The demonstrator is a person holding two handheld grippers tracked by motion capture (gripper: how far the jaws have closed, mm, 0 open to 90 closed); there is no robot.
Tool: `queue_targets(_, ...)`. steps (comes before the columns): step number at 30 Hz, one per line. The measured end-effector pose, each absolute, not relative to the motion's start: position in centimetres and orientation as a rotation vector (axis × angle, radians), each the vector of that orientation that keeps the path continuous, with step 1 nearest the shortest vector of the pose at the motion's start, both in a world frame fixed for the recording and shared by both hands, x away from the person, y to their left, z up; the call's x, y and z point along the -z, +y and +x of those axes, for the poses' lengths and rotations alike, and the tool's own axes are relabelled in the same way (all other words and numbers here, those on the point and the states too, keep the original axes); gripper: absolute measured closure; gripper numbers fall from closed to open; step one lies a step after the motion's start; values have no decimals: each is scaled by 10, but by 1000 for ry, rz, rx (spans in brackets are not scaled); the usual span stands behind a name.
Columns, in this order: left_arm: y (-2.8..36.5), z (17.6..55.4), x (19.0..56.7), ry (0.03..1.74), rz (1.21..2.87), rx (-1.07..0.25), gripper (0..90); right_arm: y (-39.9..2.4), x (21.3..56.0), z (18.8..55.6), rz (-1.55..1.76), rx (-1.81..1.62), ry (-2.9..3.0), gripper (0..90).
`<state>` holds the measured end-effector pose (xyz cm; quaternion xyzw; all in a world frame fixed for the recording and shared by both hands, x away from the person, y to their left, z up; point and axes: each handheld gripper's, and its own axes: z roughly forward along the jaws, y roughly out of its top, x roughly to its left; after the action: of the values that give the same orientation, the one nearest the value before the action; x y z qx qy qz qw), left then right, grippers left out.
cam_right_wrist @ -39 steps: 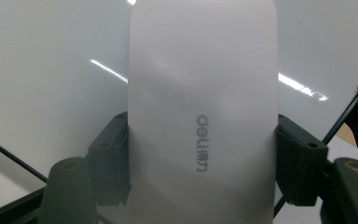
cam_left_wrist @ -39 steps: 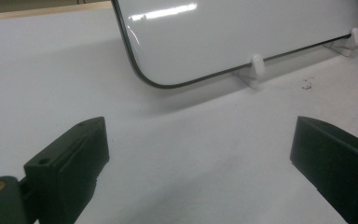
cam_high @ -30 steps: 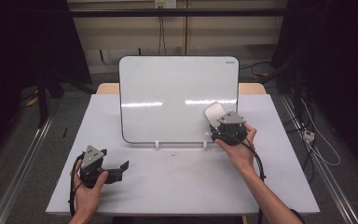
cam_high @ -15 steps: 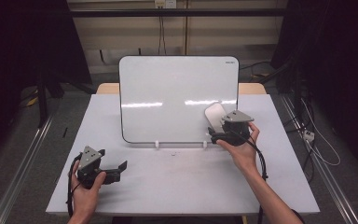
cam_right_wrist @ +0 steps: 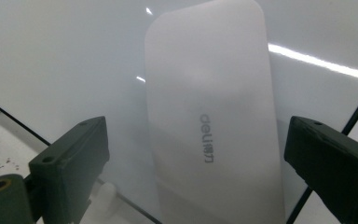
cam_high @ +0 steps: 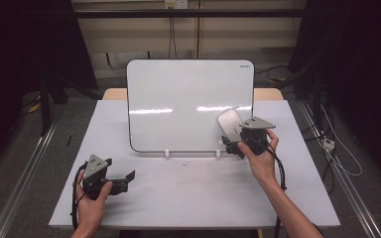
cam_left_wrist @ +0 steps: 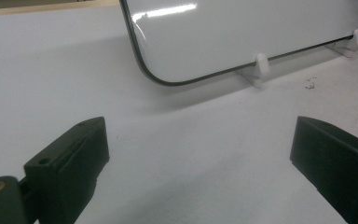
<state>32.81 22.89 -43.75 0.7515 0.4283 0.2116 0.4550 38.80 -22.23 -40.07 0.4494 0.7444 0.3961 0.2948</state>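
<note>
I have the right gripper (cam_high: 232,144) up against the lower right part of the whiteboard (cam_high: 178,99), which stands tilted back on its little white clips (cam_high: 167,153) at the far half of the desk (cam_high: 193,193). Its jaws have just been opening and now stand spread wide, with the whiteboard eraser (cam_right_wrist: 212,121) framed between them but untouched by either pad. In the right gripper view the eraser sits flat on the board face, seemingly stuck there on its own, straight ahead of the jaws, and its long axis runs up and away from me with a slight lean, so the jaws straddle its short width. In the high view the eraser (cam_high: 229,125) lies just beyond and a touch to the left of that hand, near the board's lower right corner. My left gripper (cam_high: 124,177) rests low on the near left of the desk, well apart from the board, jaws spread and empty, pointing across bare desk toward the board's lower left corner (cam_left_wrist: 154,77). The right hand is plainly the nearer one, so I judge any next grab on the eraser belongs to it: close across the width, not along the length.
</note>
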Motion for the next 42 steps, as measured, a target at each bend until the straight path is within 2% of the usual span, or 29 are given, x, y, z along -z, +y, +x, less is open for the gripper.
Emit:
queue_targets(15,228,333,433,1048,1845,-527,43,-231,400,371,1221,-1104,1938,65)
queue_targets(34,229,335,432,1059,1818,-534,47,-258,407,331,1260,-1141,1823,80)
queue_targets(42,228,334,431,1048,1819,-536,46,-273,419,316,1294,-1152,1788,83)
